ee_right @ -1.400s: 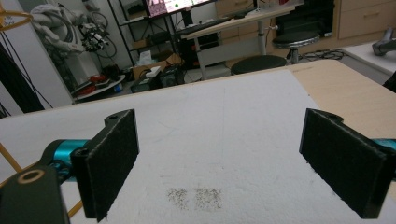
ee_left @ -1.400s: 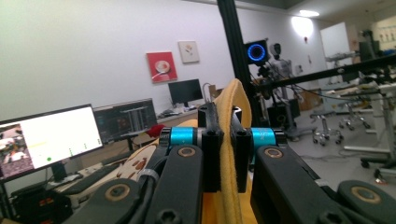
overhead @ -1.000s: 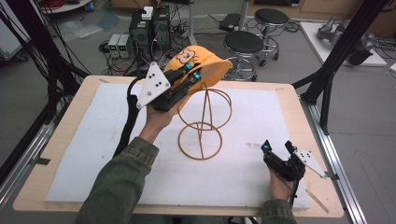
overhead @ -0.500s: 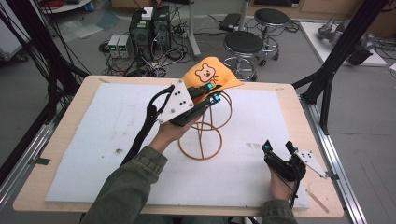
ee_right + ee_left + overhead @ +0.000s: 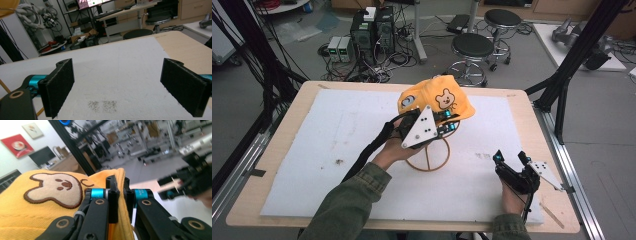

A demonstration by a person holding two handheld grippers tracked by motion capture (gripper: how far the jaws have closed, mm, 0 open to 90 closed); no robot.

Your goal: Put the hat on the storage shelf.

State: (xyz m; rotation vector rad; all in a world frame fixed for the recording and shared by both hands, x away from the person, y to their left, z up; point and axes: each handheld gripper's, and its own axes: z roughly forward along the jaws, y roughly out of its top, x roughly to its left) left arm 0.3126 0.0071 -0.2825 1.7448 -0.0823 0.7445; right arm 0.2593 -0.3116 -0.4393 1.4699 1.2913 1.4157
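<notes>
While the left gripper jaws clench its brim, the orange cap shows a stitched bear face; right gripper jaws are released.

no readable text, labels or numbers

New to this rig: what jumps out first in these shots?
The orange cap with its bear face, at the table's middle, pinched at its edge by the shut left gripper above a copper wire stand. Next, the right gripper resting near the front right of the white foam mat, its jaws wide apart with nothing between them.
</notes>
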